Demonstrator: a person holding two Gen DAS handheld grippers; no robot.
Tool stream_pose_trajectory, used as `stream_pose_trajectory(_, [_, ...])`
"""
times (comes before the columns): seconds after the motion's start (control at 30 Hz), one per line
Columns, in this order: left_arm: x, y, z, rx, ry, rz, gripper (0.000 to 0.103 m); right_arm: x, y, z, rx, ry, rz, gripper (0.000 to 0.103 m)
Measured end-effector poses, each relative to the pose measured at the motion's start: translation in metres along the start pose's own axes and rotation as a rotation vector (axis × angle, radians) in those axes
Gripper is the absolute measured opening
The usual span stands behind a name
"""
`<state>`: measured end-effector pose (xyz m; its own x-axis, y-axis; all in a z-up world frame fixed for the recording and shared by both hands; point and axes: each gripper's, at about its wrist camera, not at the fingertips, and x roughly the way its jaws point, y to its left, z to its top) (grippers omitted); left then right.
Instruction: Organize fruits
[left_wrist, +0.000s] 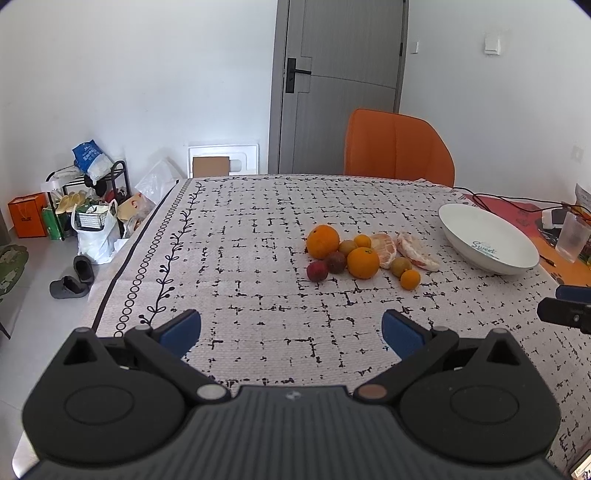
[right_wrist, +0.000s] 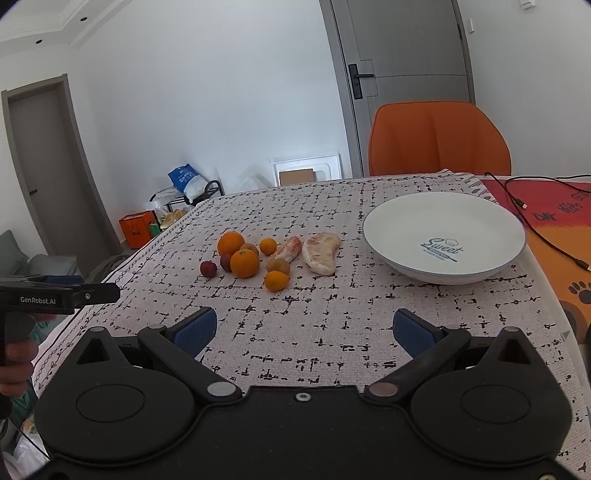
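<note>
A heap of fruit lies mid-table: two big oranges (left_wrist: 363, 262) (right_wrist: 244, 263), small tangerines (left_wrist: 410, 279) (right_wrist: 276, 280), brownish round fruits (right_wrist: 278, 266), a dark red fruit (left_wrist: 317, 271) (right_wrist: 208, 268) and two peeled pomelo segments (left_wrist: 417, 252) (right_wrist: 321, 253). An empty white bowl (left_wrist: 487, 240) (right_wrist: 443, 236) marked "Sweet" stands to the right of the heap. My left gripper (left_wrist: 291, 330) is open and empty, well short of the fruit. My right gripper (right_wrist: 304, 330) is open and empty, near the front edge. The left gripper also shows in the right wrist view (right_wrist: 59, 295).
The table has a patterned cloth (left_wrist: 258, 258). An orange chair (left_wrist: 397, 147) (right_wrist: 439, 138) stands at the far side. Cables (right_wrist: 535, 229), a plastic cup (left_wrist: 572, 236) and a red-orange mat (right_wrist: 561, 221) are at the right. Bags and a shoe rack (left_wrist: 88, 199) sit on the floor at the left.
</note>
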<state>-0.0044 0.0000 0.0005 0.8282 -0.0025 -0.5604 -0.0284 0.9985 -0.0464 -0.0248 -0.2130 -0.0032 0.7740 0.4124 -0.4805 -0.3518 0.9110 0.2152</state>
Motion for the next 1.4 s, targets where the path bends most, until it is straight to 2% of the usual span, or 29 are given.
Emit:
stream_pose_trajectory(0.97, [0.002, 0.003, 0.001, 0.000, -0.005, 0.009, 0.103, 0.003, -0.002, -0.001, -0.002, 0.010, -0.004, 0.103])
stream_pose_trajectory(1.4, [0.025, -0.003, 0.006, 0.011, -0.018, -0.010, 0.103, 0.021, -0.002, 0.005, -0.022, 0.015, -0.002, 0.103])
